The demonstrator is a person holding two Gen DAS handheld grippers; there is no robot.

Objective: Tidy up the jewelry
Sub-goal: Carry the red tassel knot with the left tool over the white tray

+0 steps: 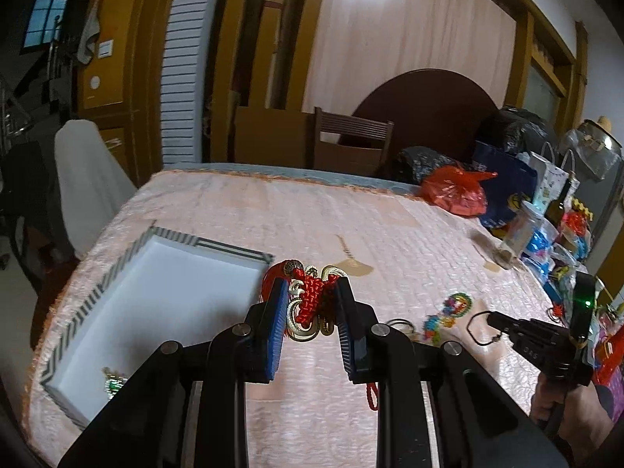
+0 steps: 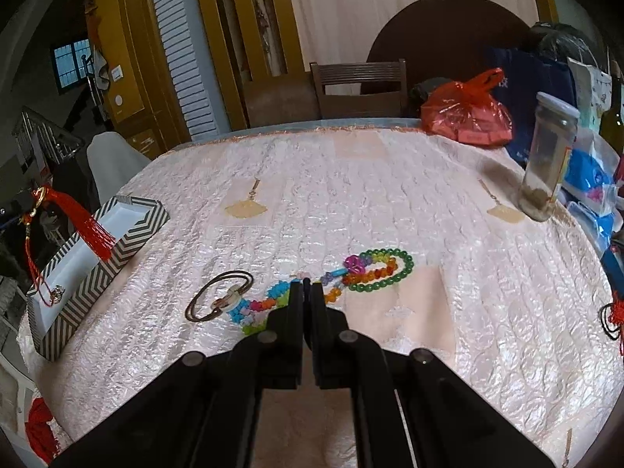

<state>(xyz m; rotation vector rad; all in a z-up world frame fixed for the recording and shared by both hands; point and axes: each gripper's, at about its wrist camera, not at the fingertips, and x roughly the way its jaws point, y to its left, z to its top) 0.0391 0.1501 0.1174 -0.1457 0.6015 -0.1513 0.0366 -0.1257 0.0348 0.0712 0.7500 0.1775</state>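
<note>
Left gripper (image 1: 310, 304): I grip the red knot ornament (image 1: 312, 300), lifted off the table (image 1: 390, 234), just right of the box (image 1: 156, 284).
Tassel (image 2: 91, 226): hangs over the box interior.
Right gripper (image 2: 307, 281): clenched on nothing, above the bead strings (image 2: 366, 267).
Cord necklace (image 2: 218, 300): lies left of the beads.

Tassel ornament (image 1: 312, 304): red knotwork, gold rings. Box (image 2: 128, 240): black-and-white chevron walls, white inside. Table (image 2: 390, 195) cloth: pale pink, quilted, tan fan motifs. Bead strings (image 2: 366, 269): green, orange, pink, blue, yellow. Bag (image 2: 468, 113): red. Left fingers (image 1: 275, 323): blue pads.
</note>
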